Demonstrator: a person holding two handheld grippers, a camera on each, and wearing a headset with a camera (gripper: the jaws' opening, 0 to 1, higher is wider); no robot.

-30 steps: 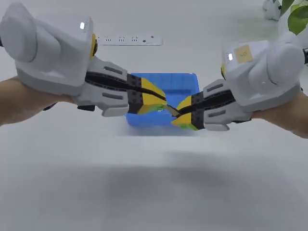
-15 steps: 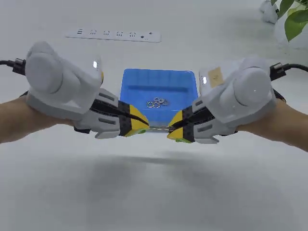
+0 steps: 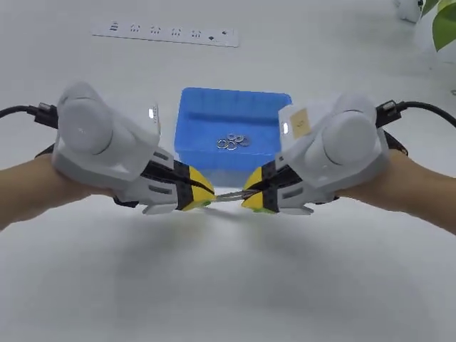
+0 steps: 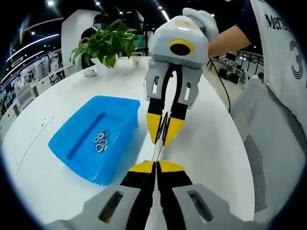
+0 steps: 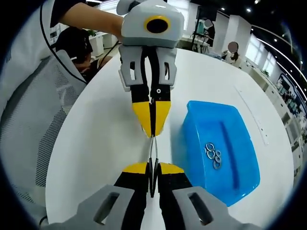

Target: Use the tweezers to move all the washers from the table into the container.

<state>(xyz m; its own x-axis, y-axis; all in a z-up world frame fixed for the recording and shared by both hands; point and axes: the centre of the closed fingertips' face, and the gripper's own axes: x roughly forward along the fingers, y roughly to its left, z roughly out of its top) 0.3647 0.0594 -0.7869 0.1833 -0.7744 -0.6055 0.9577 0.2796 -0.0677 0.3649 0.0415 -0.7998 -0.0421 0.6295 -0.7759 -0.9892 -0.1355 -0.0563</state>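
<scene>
I see the white worktop (image 3: pixel 228 285), plain and matte, with a white power strip (image 3: pixel 165 33) lying at its far left, well apart from everything else. Nearer me, the left hand-held gripper (image 3: pixel 206 194) hangs low over the surface, its jaws pinched tight on one end of the tweezers (image 3: pixel 228 194). The tweezers run level across to the right hand-held gripper (image 3: pixel 248 197), whose jaws are closed on the other end. Just behind them sits the blue container (image 3: pixel 192 121), with the washers (image 3: pixel 233 141) clustered near the middle of its floor. Leaves of a potted plant (image 3: pixel 443 28) show at the far right. In the gripper views the worktop's edge curves round, a mesh chair (image 4: pixel 268 158) stands beside it, and a large hall with ceiling lights lies beyond.
</scene>
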